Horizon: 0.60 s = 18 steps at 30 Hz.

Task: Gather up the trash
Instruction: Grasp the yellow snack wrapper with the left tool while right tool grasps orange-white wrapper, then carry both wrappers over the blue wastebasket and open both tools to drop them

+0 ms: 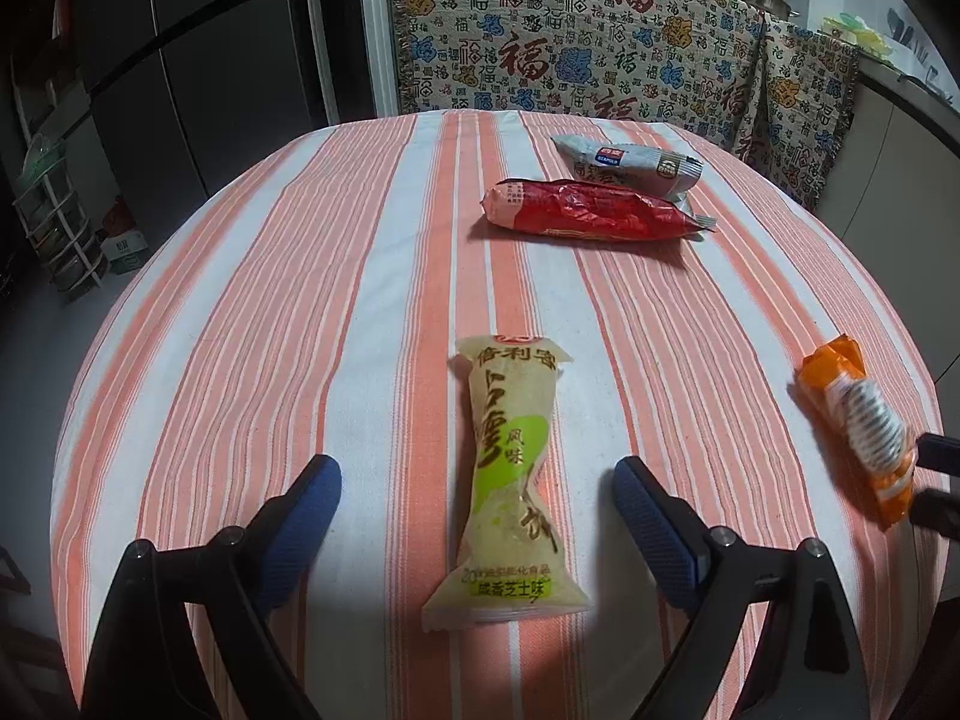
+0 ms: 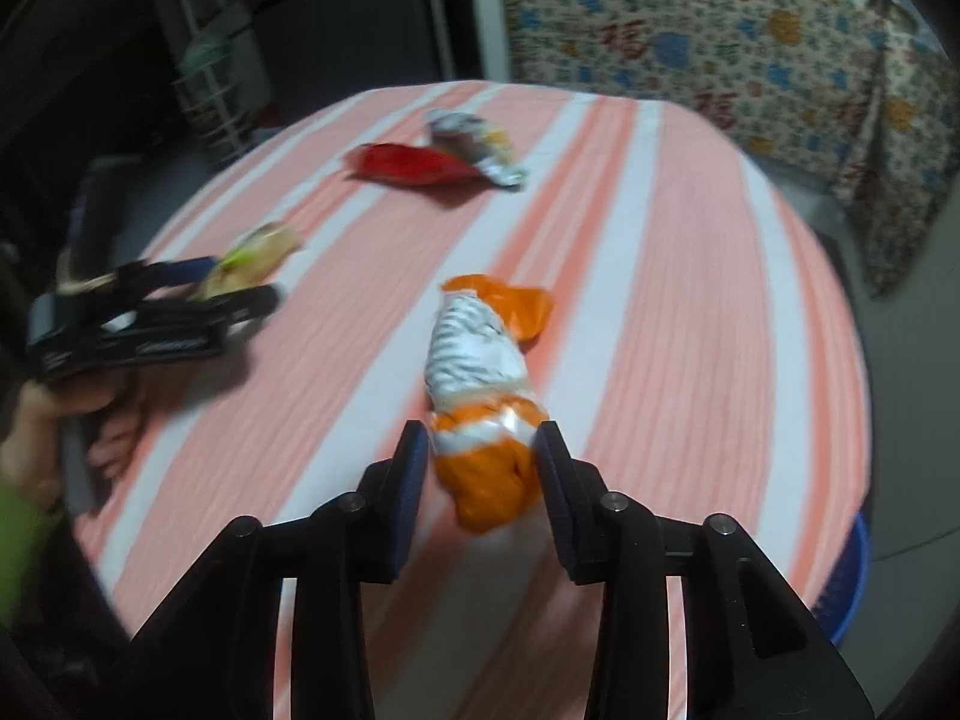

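Trash here is four snack wrappers lying on the striped cloth of the round surface (image 1: 252, 276). Nearest the left claw (image 1: 477, 480) is the yellow-green wrapper (image 1: 510, 480), lengthwise between its blue pads (image 1: 303, 516), which stand wide apart and touch nothing. At the far side lie the red wrapper (image 1: 591, 210) and the grey wrapper (image 1: 630, 162), touching and partly overlapped. On the right, the orange wrapper (image 2: 486, 396) has its near end between the fingers of the right claw (image 2: 483, 468); the pads look pressed against the orange twist at that end, so I judge it clamped on the wrapper, though the picture is blurred.

All four look like thin crinkled film: very light, soft, easily crushed and probably slick. None should need much force, and a pinch too shallow could let the film slide out. The orange one seems best held across its bunched orange end, where the folds give the pads something to bite. The yellow-green one has a narrower waist at its middle, and a grip across that waist should keep it from swinging or slipping. A blue basket (image 2: 852, 576) shows beyond the right rim of the surface, low down.
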Each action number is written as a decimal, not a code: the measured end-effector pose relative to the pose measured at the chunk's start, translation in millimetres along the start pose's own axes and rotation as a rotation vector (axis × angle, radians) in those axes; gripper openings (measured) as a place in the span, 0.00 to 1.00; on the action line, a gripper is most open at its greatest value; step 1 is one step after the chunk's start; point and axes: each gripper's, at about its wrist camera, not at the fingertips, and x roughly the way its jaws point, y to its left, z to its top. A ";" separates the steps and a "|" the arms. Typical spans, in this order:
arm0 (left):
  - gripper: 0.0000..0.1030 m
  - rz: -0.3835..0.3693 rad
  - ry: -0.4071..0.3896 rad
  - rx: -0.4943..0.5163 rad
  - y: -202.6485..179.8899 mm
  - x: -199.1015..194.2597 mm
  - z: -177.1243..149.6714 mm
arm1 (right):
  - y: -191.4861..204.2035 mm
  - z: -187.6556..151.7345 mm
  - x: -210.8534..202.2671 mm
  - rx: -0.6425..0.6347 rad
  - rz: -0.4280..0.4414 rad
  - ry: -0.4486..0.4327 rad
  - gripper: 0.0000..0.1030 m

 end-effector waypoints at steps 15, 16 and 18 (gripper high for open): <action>0.91 -0.101 0.008 0.067 0.4 -4.8 0.0 | -23.6 8.3 -4.2 0.058 0.088 -0.036 0.77; 0.91 -0.118 0.015 0.083 1.4 -5.6 -0.1 | -27.1 9.4 -1.3 0.070 0.099 -0.027 0.77; 0.90 -0.155 0.033 0.091 4.0 -7.5 1.1 | -32.1 11.2 6.4 0.091 0.138 -0.002 0.77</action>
